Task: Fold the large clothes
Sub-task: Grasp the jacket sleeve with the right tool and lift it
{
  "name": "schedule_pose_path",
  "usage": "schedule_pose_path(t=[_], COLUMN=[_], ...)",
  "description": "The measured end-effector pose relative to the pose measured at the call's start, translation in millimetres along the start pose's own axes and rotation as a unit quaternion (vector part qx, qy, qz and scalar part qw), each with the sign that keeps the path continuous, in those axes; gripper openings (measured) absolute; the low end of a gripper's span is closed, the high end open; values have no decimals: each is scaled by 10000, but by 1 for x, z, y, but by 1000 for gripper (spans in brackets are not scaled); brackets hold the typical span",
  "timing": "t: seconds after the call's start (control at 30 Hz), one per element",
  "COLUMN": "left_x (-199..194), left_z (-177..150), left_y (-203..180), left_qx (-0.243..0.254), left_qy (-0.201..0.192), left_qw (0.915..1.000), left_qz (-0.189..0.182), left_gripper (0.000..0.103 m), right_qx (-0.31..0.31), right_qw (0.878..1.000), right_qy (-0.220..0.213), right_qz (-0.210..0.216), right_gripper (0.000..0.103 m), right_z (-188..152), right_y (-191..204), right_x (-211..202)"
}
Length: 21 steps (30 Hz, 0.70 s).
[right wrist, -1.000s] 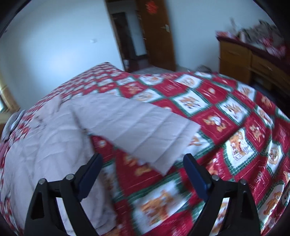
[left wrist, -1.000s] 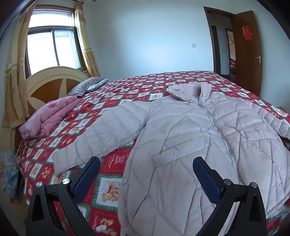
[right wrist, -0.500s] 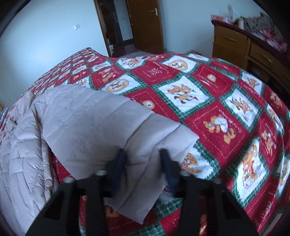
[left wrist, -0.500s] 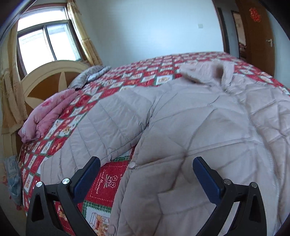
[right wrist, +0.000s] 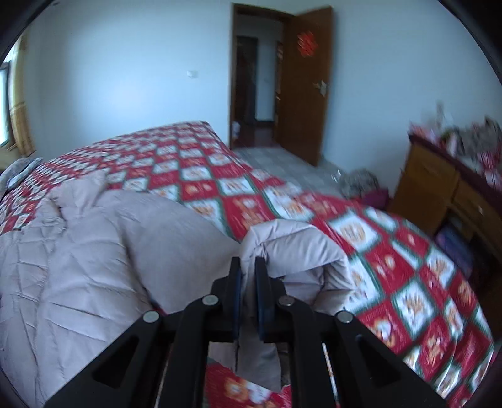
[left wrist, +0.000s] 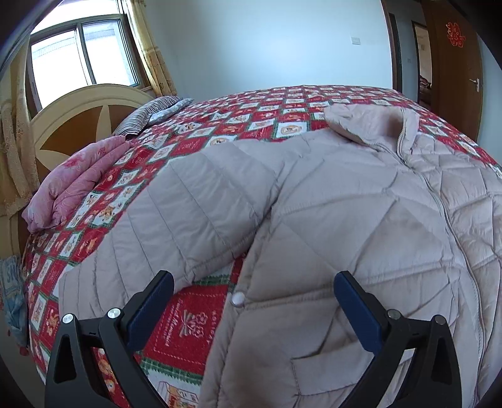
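The puffy jacket (left wrist: 360,219) is looking like soft, stitched, matt cloth. The bed cover (left wrist: 276,116) is looking like printed cloth. The door (right wrist: 306,84) is showing smooth brown wood.

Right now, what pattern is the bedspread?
Red, green and white patchwork squares with cartoon prints on the bedspread; clearest in the left wrist view.

A red paper sign (left wrist: 455,30) (a decorative character) hangs on the door (left wrist: 451,69); bedspread (left wrist: 185,326) lettering is illegible.
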<state>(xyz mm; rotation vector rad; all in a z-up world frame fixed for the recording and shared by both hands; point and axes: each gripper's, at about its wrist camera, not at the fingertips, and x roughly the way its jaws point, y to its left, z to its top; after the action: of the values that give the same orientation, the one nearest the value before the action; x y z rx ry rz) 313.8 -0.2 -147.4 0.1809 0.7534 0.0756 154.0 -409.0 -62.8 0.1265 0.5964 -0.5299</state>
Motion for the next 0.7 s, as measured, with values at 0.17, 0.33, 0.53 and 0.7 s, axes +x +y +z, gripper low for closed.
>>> schedule_pose_path(t=[0.17, 0.33, 0.53, 0.7], left_x=[1, 6, 15, 21], left_z=[11, 10, 3, -2], left_y=[10, 26, 54, 79], left_qx=[-77, -173, -300, -424], left_qy=[-87, -63, -13, 18], left_qw=[9999, 9998, 9990, 9978], left_qz=[84, 117, 341, 509], left_gripper=[102, 102, 102, 102], right_qx=[-811, -1627, -2345, -2665], right_qw=[9946, 9788, 9550, 9406], right_qy=[-413, -749, -832, -603], right_qz=[507, 998, 1612, 2014], right_gripper=[10, 9, 9, 9], right_z=[27, 30, 15, -8], right_y=[87, 182, 285, 349], right_x=[-12, -15, -11, 4])
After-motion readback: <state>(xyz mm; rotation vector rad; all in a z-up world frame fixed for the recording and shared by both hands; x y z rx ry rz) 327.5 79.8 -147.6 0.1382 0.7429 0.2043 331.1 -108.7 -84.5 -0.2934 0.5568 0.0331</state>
